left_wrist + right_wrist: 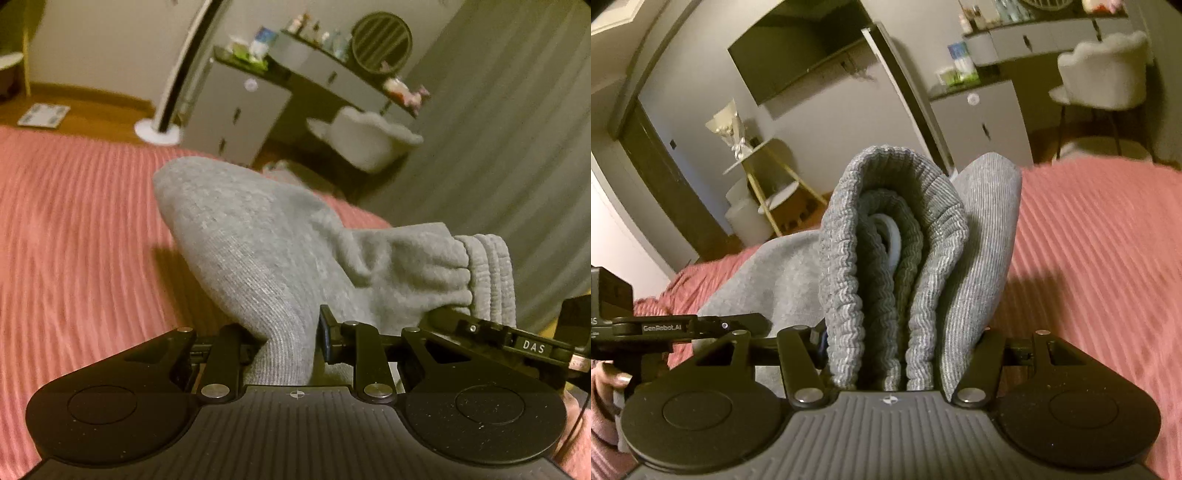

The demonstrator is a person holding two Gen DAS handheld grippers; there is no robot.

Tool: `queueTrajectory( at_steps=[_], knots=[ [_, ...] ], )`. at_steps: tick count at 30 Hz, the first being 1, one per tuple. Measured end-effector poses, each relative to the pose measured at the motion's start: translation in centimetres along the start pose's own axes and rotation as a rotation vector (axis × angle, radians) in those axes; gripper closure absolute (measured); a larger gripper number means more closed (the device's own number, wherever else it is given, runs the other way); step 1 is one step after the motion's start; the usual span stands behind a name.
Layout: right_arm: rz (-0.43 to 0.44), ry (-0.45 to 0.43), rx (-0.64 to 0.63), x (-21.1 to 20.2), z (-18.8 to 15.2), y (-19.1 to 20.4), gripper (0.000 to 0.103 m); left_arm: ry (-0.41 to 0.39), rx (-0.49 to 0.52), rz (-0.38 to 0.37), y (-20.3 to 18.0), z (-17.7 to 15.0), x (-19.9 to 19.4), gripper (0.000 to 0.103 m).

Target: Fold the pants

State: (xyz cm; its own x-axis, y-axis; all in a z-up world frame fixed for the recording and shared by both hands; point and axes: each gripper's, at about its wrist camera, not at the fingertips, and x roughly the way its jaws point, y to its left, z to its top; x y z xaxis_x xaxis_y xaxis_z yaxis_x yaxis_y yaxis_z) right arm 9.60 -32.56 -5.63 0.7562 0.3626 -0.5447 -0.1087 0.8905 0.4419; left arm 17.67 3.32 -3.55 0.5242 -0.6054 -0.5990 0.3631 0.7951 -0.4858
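the bed, under its ribbed pink cover, fills the lower part of both views, and the grey pants are lifted partly off it, the far cloth sagging back down to the cover. they look already doubled: in the right wrist view the waistband is stacked in several layers with a white cord tucked inside, so i'd judge at least one fold is done and another is under way, with the laying down and smoothing left. their long axis seems to run from one hand across to the other, waistband end at the right, though where the leg ends lie is hidden. the right gripper has its fingers clamped on the thick waistband stack. the left gripper has its fingers drawn close, pinching a narrower ridge of cloth.
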Motion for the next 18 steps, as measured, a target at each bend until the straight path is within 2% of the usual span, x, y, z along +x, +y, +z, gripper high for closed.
queueTrajectory(
  at_steps=[5,9,11,13,14,16,18],
  knots=[
    [-0.039,-0.033,-0.047,4.8,3.2,1.2,0.046,-0.034,0.004,0.061,1.9,3.7,2.3,0.077],
    [-0.080,-0.024,-0.080,9.1,3.9,1.3,0.045,-0.038,0.007,0.122,4.1,4.9,5.0,0.076],
    [-0.125,0.000,-0.076,11.2,3.5,0.7,0.040,-0.011,-0.017,0.177,5.5,4.6,6.6,0.071],
    [-0.202,0.077,-0.068,13.1,3.2,-0.3,0.035,0.035,-0.047,0.242,7.1,3.8,7.7,0.068],
    [-0.245,0.091,-0.058,13.3,3.1,-1.0,0.030,0.048,-0.056,0.272,7.9,3.3,7.5,0.062],
    [-0.269,0.044,-0.039,11.7,3.3,-2.1,0.022,0.013,-0.059,0.262,9.2,2.7,5.6,0.061],
    [-0.349,-0.072,-0.059,8.9,3.3,-2.7,0.009,-0.044,-0.059,0.300,9.8,2.4,3.3,0.049]
  ],
)
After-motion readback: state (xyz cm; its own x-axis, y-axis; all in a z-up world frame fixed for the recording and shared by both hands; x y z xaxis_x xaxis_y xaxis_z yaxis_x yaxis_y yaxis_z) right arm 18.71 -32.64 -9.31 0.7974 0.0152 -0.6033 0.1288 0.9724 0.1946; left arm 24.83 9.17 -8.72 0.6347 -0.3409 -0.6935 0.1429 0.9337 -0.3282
